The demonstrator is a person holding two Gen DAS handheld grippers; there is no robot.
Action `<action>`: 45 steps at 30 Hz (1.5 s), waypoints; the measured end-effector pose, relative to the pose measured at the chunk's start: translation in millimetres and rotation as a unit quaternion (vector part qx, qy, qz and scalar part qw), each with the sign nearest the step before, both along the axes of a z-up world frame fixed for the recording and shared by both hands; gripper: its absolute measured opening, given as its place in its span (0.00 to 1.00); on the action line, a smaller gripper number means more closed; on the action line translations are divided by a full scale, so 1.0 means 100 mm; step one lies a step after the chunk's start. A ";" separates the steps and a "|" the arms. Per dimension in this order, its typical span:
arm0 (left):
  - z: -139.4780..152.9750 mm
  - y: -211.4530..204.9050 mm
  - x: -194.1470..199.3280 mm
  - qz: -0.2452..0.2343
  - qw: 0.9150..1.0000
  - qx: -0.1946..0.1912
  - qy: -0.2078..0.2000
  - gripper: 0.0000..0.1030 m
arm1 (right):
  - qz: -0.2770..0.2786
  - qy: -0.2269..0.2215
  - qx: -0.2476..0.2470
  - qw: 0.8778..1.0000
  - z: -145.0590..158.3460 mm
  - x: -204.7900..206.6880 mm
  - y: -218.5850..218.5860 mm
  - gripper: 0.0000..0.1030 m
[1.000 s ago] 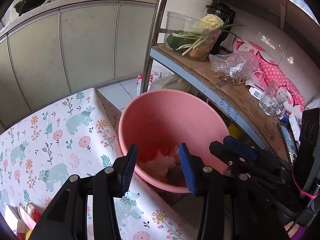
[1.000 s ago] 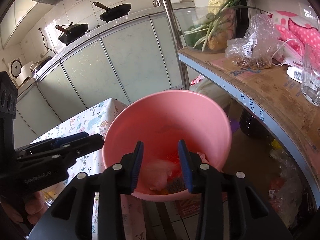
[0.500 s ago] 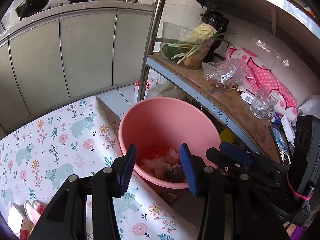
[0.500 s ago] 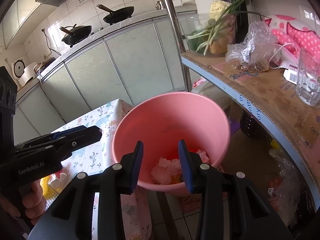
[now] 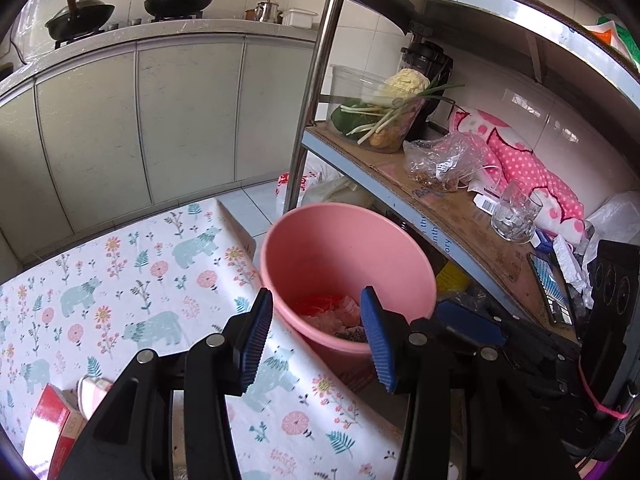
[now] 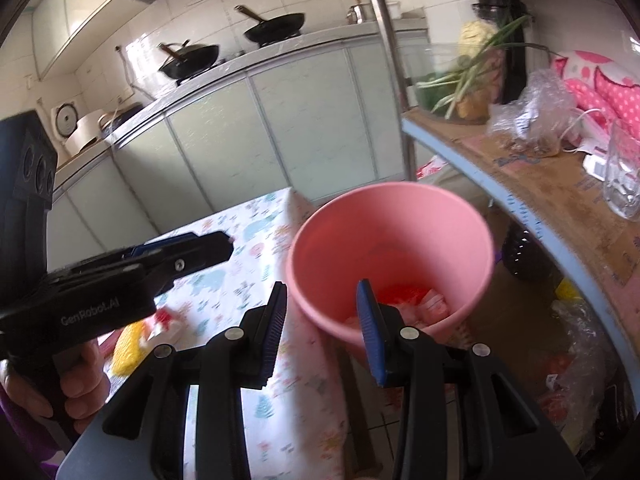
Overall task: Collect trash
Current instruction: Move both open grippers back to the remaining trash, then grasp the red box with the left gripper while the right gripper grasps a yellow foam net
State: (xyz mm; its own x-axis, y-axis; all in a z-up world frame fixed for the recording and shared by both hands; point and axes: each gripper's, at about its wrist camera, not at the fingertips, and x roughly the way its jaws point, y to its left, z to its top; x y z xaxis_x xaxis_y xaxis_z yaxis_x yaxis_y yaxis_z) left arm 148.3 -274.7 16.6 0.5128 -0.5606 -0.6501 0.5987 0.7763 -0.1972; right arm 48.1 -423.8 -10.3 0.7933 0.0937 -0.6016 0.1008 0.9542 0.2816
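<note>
A pink bucket (image 5: 348, 240) stands beside the table's edge, under a metal shelf; it also shows in the right wrist view (image 6: 392, 232). Red and pale trash (image 5: 332, 312) lies at its bottom, also seen in the right wrist view (image 6: 416, 300). My left gripper (image 5: 316, 340) is open and empty, above the table edge next to the bucket. My right gripper (image 6: 324, 332) is open and empty, over the bucket's near rim. A red box (image 5: 48, 424) and a pink-white wrapper (image 5: 90, 392) lie on the table at lower left. A yellow item (image 6: 128, 348) lies on the table in the right wrist view.
The table has a floral bear tablecloth (image 5: 120, 280). The metal shelf (image 5: 452, 216) on the right holds a tub of vegetables (image 5: 380, 116), a plastic bag (image 5: 448, 160), a glass (image 5: 516, 216) and pink cloth. A shelf post (image 5: 312, 92) stands behind the bucket. Kitchen cabinets (image 5: 140, 120) lie beyond.
Both grippers have pulled back and up from the bucket, which now looks smaller and farther. The right gripper has swung left, showing more of the table. Both stay open.
</note>
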 end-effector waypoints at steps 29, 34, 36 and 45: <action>-0.46 2.51 -0.30 0.118 0.986 0.116 0.015 0.44 | 0.211 0.041 0.041 0.976 -0.17 -0.01 1.36 0.37; -0.62 2.67 -0.23 0.108 0.983 0.150 0.024 0.44 | 0.301 0.064 0.063 0.949 -0.23 -0.01 1.69 0.37; -0.66 2.69 -0.18 0.100 0.982 0.157 0.026 0.44 | 0.347 0.079 0.084 0.931 -0.26 -0.03 1.82 0.37; -0.75 2.61 -0.04 0.046 0.983 0.176 0.036 0.49 | 0.403 0.149 0.090 0.899 -0.48 0.04 2.19 0.37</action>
State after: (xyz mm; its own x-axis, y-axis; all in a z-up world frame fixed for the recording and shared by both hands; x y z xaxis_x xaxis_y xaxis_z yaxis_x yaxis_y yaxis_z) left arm 144.5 -13.9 -58.4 0.4963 -0.2480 -0.8320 0.5169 0.8544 0.0536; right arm 52.5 -205.1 -58.0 0.2307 0.6829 -0.6931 -0.5059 0.6926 0.5141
